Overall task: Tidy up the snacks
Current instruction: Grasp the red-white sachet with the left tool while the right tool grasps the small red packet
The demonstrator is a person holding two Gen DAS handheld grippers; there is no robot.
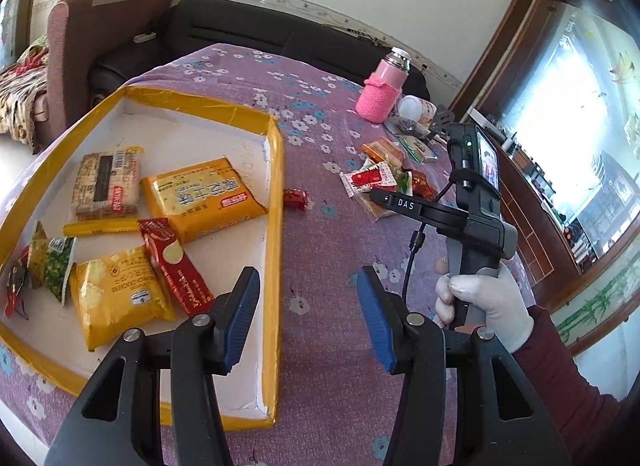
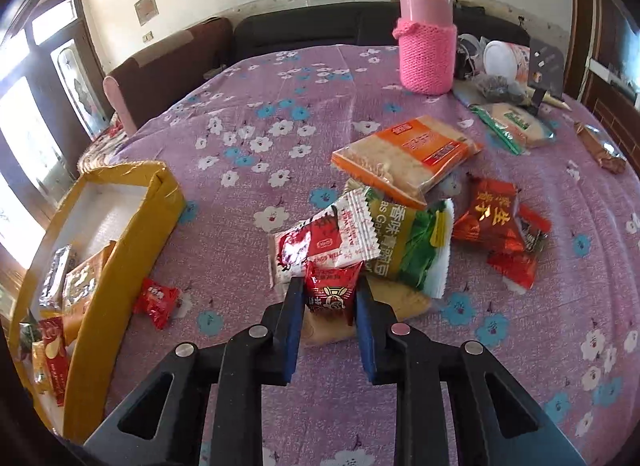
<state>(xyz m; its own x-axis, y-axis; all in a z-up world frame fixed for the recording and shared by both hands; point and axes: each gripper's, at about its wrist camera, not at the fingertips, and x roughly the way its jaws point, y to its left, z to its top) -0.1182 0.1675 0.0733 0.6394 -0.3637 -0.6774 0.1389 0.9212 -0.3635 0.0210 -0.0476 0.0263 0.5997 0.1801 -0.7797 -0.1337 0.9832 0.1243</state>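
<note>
Setting: a desk (image 2: 304, 105) under a purple cloth with white and blue flowers; a sofa stands behind its far edge.
Right gripper (image 2: 328, 298): its blue pads pinch a small red snack packet (image 2: 330, 292) from both sides, at the near end of a loose pile in the middle of the desk.
Left gripper (image 1: 308, 318): jaws spread, nothing between them, hovering over the near right corner of the yellow-edged box (image 1: 276, 225).
Box: shallow and white inside, towards the left edge of the desk; it already holds several packets, among them a yellow cracker pack (image 1: 116, 298) and a red stick pack (image 1: 176, 266).
Loose snacks: an orange cracker pack (image 2: 408, 157), a green pea pack (image 2: 408, 242), a white-and-red wrapper (image 2: 328, 238) and red sweets (image 2: 492, 221); one red sweet (image 2: 156, 302) lies just outside the box wall.
Other things: a pink flask (image 2: 428, 45) in a knitted sleeve near the far right corner.
Step in hand: likely lifting the pinched packet to carry it to the box.
Doing it well: raise it straight up so the wrappers underneath do not drag along; clear the box wall before letting go.
Writing: "CRACKERS" on the yellow pack; "DAS" on the right gripper's arm; Chinese characters on the pea pack and sweets; smaller print is not legible.
</note>
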